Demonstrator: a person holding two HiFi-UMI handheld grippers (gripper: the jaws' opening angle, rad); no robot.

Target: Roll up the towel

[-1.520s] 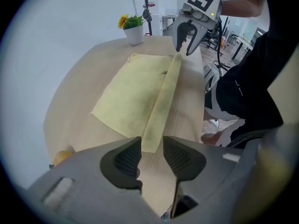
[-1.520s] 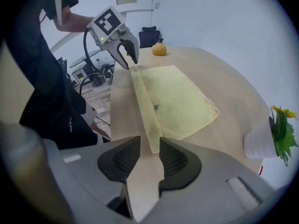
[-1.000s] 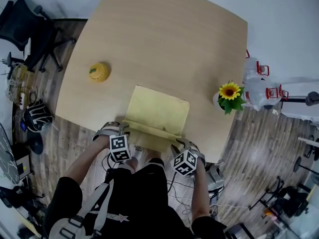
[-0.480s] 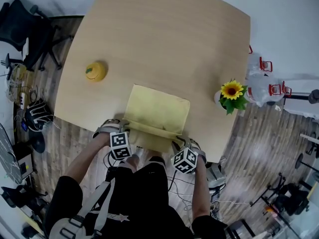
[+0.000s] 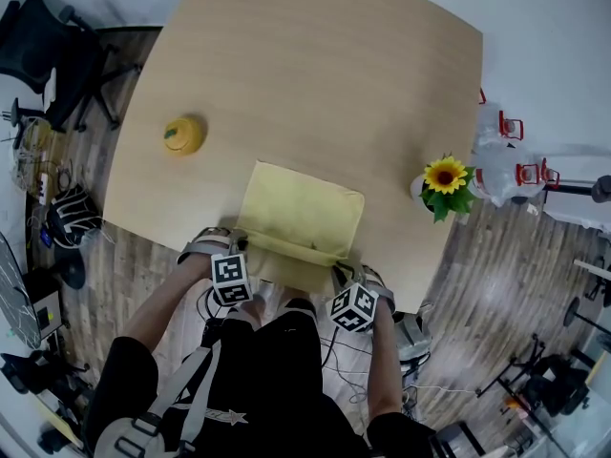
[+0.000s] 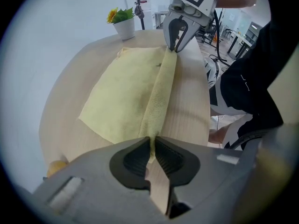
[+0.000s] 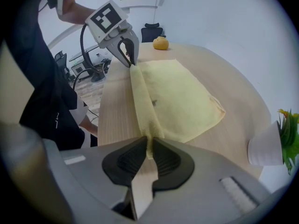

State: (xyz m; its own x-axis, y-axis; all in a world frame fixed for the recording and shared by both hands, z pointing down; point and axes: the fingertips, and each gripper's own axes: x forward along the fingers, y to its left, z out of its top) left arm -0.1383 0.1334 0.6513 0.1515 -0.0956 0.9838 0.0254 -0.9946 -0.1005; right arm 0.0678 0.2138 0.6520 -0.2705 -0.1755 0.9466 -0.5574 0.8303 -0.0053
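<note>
Both grippers: left gripper and right gripper jaws just closed, pinching the fold ends.
Soft yellow cloth towel: light, limp; hold its 6 o'clock fold.

Left claw and right claw, pointing down, just closed on towel.

Yellow towel, near edge folded, on table

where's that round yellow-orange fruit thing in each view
Head view: round yellow-orange fruit-shaped object left of centre, up-left of the pale yellow cloth towel.
Left gripper view: a sliver at bottom left.
Right gripper view: top centre, beyond the towel.
Shared landmark: the towel.
</note>
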